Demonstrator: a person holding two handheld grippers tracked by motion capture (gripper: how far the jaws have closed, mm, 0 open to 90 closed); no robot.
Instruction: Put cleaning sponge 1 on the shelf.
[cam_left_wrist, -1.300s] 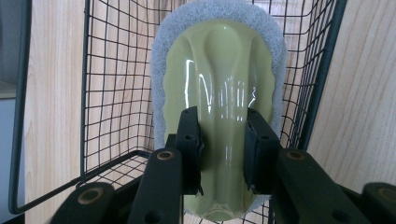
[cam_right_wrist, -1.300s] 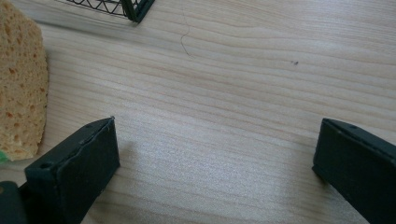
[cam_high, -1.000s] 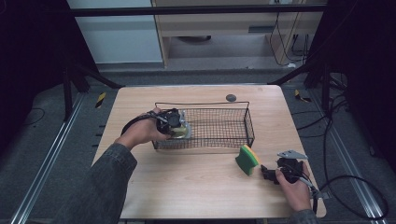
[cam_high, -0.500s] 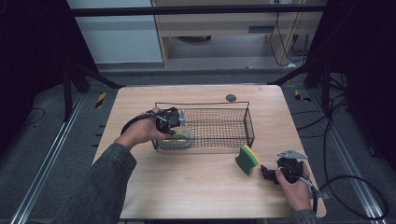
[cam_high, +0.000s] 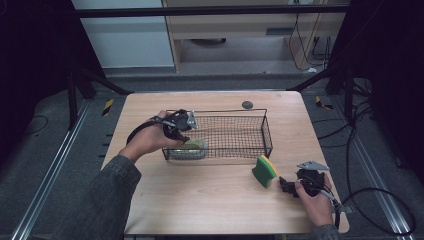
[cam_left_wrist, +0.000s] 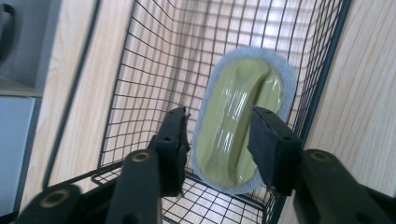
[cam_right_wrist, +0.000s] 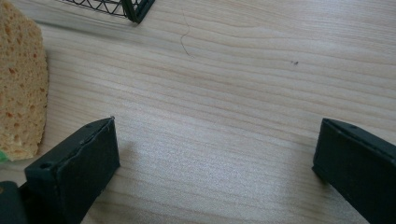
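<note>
A yellow-green scrubber with a grey felt rim (cam_high: 191, 148) (cam_left_wrist: 243, 102) lies flat on the floor of the black wire basket (cam_high: 250, 150) (cam_left_wrist: 140, 56), at its left end. My left gripper (cam_high: 184, 129) (cam_left_wrist: 219, 140) hovers just above it, open, jaws apart on either side of the scrubber without touching it. My right gripper (cam_high: 284, 186) (cam_right_wrist: 215, 135) rests low over the table near the front right, open wide with bare wood between its jaws. A yellow sponge with a green back (cam_high: 265, 170) (cam_right_wrist: 21, 84) stands just left of it.
A small dark round disc (cam_high: 247, 105) lies on the table (cam_high: 200, 200) behind the basket. A basket corner (cam_right_wrist: 130, 9) shows at the top of the right gripper view. The right gripper's cable trails off the table's right edge.
The left gripper has let go of the scrubber, which dropped onto the basket floor; the gripper has drawn up slightly. The right gripper and sponge have not moved.
</note>
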